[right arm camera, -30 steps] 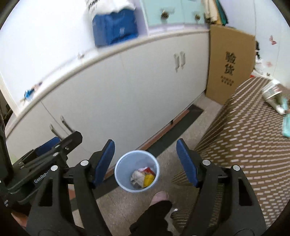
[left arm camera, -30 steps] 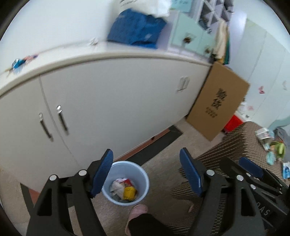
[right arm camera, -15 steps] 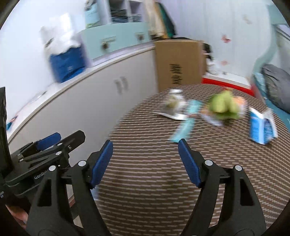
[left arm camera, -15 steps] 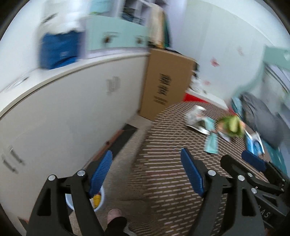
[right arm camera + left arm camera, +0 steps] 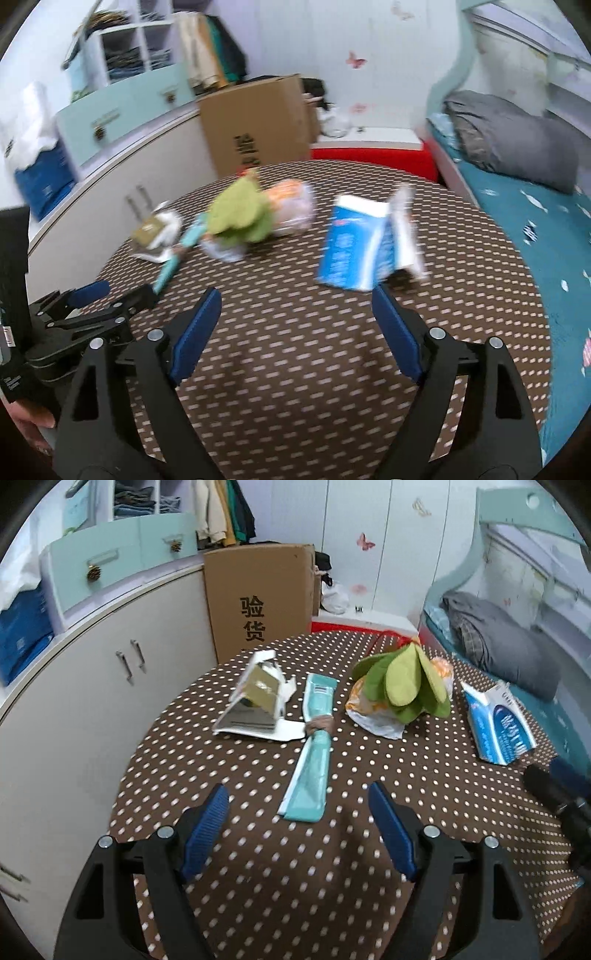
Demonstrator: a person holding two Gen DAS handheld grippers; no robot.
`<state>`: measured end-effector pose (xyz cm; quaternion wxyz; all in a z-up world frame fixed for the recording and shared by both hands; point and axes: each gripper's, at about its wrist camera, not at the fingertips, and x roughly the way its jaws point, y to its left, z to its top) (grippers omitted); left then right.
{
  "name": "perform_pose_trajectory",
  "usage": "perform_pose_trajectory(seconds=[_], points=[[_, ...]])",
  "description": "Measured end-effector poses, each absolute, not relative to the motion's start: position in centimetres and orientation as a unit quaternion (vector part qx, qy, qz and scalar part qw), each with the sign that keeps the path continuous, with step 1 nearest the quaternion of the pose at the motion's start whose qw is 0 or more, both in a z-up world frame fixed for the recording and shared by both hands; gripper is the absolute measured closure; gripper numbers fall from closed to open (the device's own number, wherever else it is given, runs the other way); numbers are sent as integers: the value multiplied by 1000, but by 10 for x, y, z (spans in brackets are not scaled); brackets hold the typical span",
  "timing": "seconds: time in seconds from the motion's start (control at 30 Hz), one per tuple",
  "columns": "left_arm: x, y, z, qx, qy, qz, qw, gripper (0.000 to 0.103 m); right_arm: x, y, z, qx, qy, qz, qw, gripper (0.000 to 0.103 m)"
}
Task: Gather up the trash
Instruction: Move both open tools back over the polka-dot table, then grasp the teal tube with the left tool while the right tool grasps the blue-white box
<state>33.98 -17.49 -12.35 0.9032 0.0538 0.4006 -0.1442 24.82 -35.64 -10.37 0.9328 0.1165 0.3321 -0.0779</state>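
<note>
the trash lies scattered on a round tabletop (image 5: 258, 867) under a brown cloth with pale dots. largest is a torn blue and white paper package (image 5: 498, 725), lying open at the right side of the tabletop; in the right wrist view it (image 5: 354, 251) sits just beyond the right tool's fingers, blurred. next is a crumpled white and orange plastic bag (image 5: 373, 709) with a bunch of green leaf-shaped pieces (image 5: 406, 683) resting on top of it, toward the far middle. left of that a flattened, ripped white carton with a gold-green panel (image 5: 258, 701) lies open. a long teal wrapper (image 5: 314, 760), cinched by a brown band near its middle, stretches from beside the carton toward the left tool, its near end just ahead of the fingers.

the left tool (image 5: 299, 830) hangs over the near part of the tabletop, jaws wide and closing slightly, nothing between them. the right tool (image 5: 295, 325) is over the tabletop too, jaws wide and opening, with nothing between them.

around the tabletop: a bed with a teal sheet (image 5: 517, 206) and a grey folded blanket (image 5: 498, 642) to the right, a white cabinet run (image 5: 92, 686) to the left, a tall cardboard box (image 5: 258, 598) with black printed characters at the far side, and butterfly stickers (image 5: 364, 541) on the white wall.
</note>
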Motion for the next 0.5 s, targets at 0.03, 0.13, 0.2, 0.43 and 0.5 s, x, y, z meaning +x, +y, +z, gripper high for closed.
perform_pose_trajectory(seconds=[0.03, 0.13, 0.2, 0.43, 0.5], points=[[345, -179, -127, 56, 404, -146, 901, 32, 249, -365, -105, 120, 331, -88, 932, 17], [356, -181, -136, 49, 423, -151, 892, 44, 254, -391, -112, 129, 335, -108, 927, 17], [363, -182, -142, 48, 432, -149, 888, 51, 260, -406, -115, 138, 339, -120, 923, 17], [373, -195, -142, 63, 425, -159, 889, 88, 294, -432, -131, 143, 372, -133, 907, 17], [374, -200, -140, 65, 421, -158, 891, 90, 305, -435, -138, 143, 388, -129, 902, 17]])
